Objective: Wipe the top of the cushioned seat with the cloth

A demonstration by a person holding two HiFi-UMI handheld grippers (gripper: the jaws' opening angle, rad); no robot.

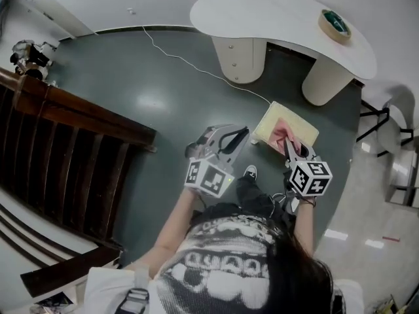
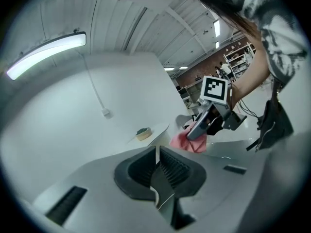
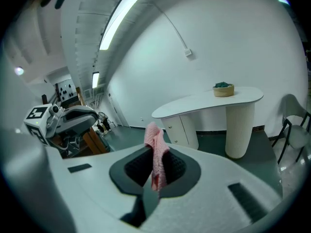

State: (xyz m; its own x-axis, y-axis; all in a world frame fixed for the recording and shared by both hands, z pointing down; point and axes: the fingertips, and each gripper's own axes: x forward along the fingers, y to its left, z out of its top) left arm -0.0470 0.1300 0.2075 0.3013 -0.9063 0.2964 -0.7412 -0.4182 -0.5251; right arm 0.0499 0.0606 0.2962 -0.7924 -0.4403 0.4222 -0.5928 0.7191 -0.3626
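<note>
The cushioned seat [image 1: 302,125] is a low cream square stool on the dark floor ahead of the person. A pink cloth [image 1: 280,135] lies bunched over its near half. My right gripper [image 1: 287,146] is shut on that cloth; in the right gripper view the cloth [image 3: 155,144] stands up between the jaws. My left gripper [image 1: 240,135] hovers left of the seat, shut, with nothing between its pads [image 2: 170,165]. The left gripper view shows the right gripper [image 2: 206,122] with the cloth [image 2: 188,142] hanging from it.
A white curved table [image 1: 275,12] on two cream legs stands beyond the seat, with a roll of tape [image 1: 336,23] on it. A dark wooden stair rail [image 1: 78,113] runs on the left. A cable [image 1: 190,64] trails across the floor. A chair [image 1: 386,126] stands at right.
</note>
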